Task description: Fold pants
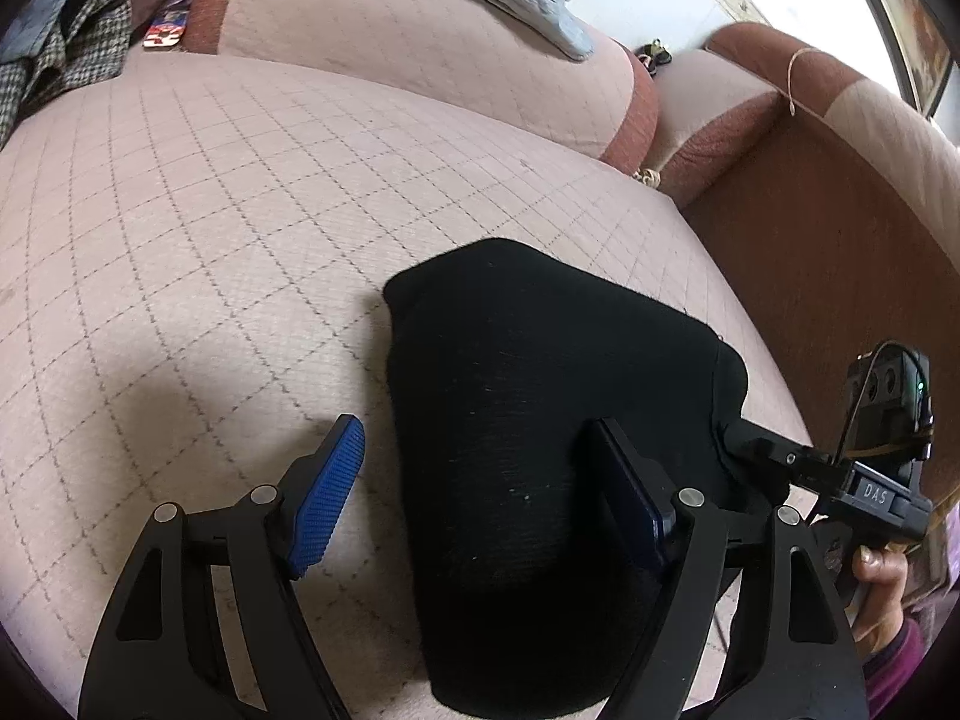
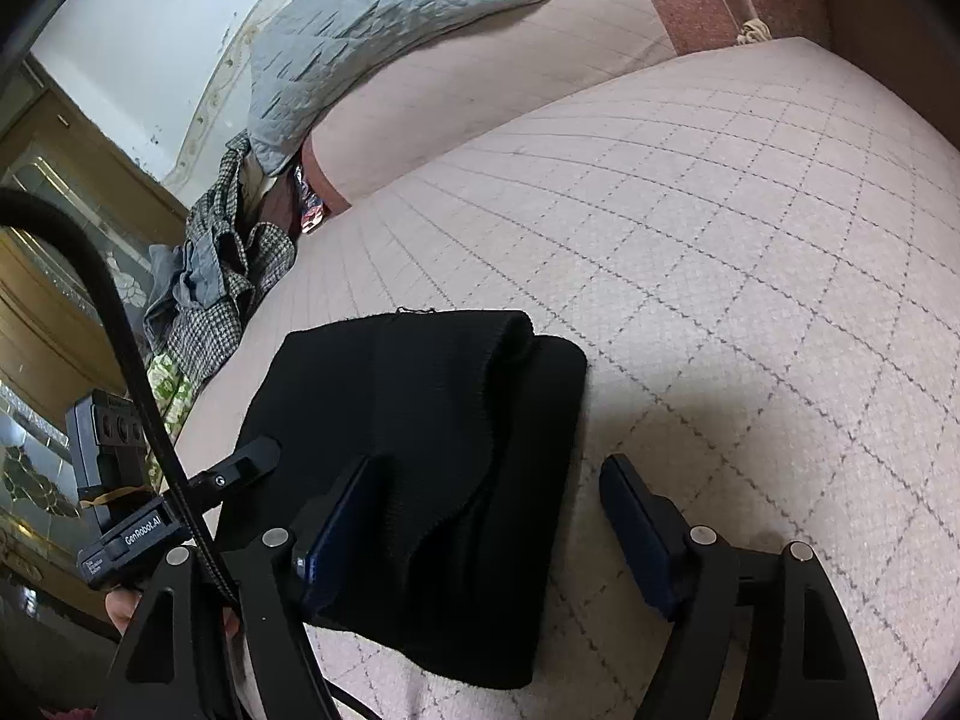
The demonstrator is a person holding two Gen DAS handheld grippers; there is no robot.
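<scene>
The black pants [image 1: 540, 432] lie folded into a compact bundle on the pink quilted sofa seat [image 1: 210, 210]. They also show in the right wrist view [image 2: 420, 450] with several stacked layers. My left gripper [image 1: 480, 492] is open, its jaws straddling the bundle's left edge just above it. My right gripper [image 2: 486, 534] is open over the bundle's right edge, holding nothing. The right gripper also shows at the right of the left wrist view [image 1: 756, 444], and the left gripper shows at the left of the right wrist view [image 2: 252, 462].
A grey quilted cover [image 2: 372, 18] drapes the sofa back. A heap of checked and grey clothes [image 2: 210, 276] sits at the seat's far end. A brown armrest [image 1: 828, 240] bounds the seat on the right.
</scene>
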